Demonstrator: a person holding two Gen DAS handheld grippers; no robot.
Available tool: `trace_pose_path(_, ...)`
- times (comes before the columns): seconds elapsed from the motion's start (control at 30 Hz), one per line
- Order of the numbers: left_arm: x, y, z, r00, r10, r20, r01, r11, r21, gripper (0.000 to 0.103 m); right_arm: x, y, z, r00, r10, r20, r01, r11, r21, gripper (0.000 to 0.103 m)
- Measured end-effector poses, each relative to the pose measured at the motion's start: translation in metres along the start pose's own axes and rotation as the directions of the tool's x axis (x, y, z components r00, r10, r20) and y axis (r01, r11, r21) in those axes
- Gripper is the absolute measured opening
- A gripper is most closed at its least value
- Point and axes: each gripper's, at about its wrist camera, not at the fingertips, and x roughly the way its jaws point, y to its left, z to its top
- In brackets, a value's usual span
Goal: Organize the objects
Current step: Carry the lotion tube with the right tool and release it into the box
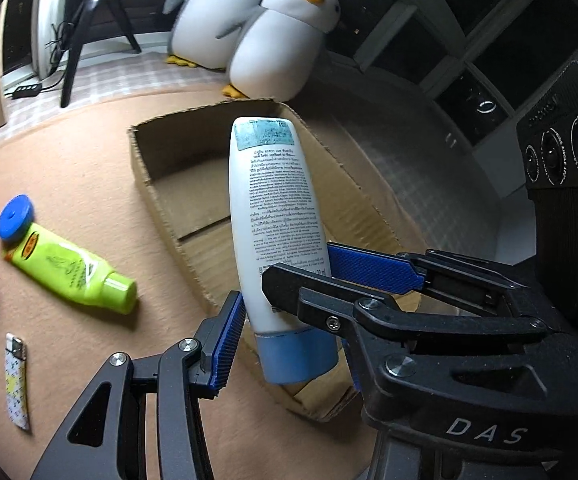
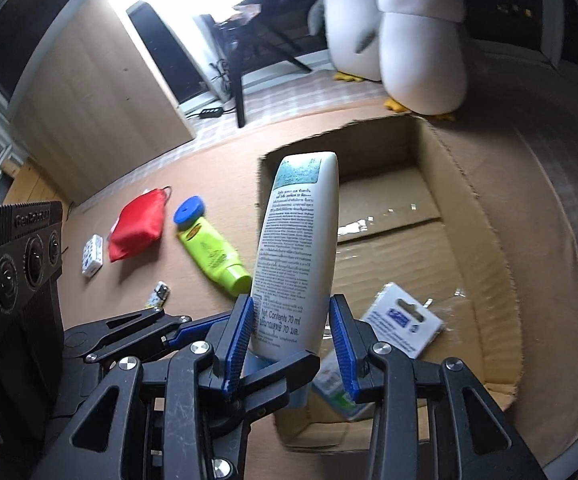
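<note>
Right gripper (image 2: 291, 340): reaches forward over the near left corner of the cardboard box (image 2: 485, 216). Its blue pads (image 2: 239, 336) stand on both sides of the white bottle (image 2: 299, 240), level with the "Net Contents 70 ml" line. Left pad pressed to it, right pad at its edge; reads as clamped.

Bottle: off the surface, nearly upright, blue cap down, flat end up, leaning slightly to 1 o'clock in the right wrist view. Its lower part hangs over the box's near left wall.

Left gripper (image 1: 289, 352): comes in from 9 o'clock in the right wrist view, lower on the bottle, at the cap. One finger crosses in front of the cap, the other passes behind. In its own view the near pad (image 1: 227, 344) touches the bottle's side just above the cap. The far finger is hidden behind the right gripper, so I cannot tell whether it grips.

Inside the box, at 4 o'clock of the bottle: a white carded packet (image 2: 403, 320) lying flat.

On the tan surface, at 9 o'clock of the box:
- green tube (image 1: 69, 268) lying flat, blue disc (image 1: 15, 216) touching its flat end
- red pouch (image 2: 139, 224)
- small patterned box (image 2: 91, 256)
- patterned lighter (image 1: 17, 380)

At 12 o'clock beyond the box: two penguin plushes (image 1: 285, 40).
</note>
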Motion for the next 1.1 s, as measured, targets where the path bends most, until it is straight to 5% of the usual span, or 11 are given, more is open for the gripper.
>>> trace_pose_path(0.2,0.009,-0.003,0.006,1.0,0.007,-0.012,-0.006,1.0,0.021,0.056,-0.003,-0.008,0.0,1.0,-0.018,0.012,0.018,1.0,0.01,0.036)
trace_pose_path(0.33,0.006,0.0,0.005,1.0,0.029,-0.001,-0.029,0.999,0.029,0.069,-0.003,-0.01,-0.001,0.999,-0.037,0.009,0.036,0.999,0.028,0.066)
trace_pose_path(0.77,-0.016,0.033,-0.01,0.998,0.069,0.002,-0.069,0.998,-0.003,0.069,-0.003,0.005,-0.008,0.998,-0.044,0.034,0.043,0.999,0.033,0.066)
trace_pose_path(1.1,-0.058,0.093,-0.021,0.99,0.139,0.033,-0.136,0.987,-0.092,0.07,-0.008,0.031,-0.016,0.995,-0.018,0.102,0.016,1.0,0.026,0.066)
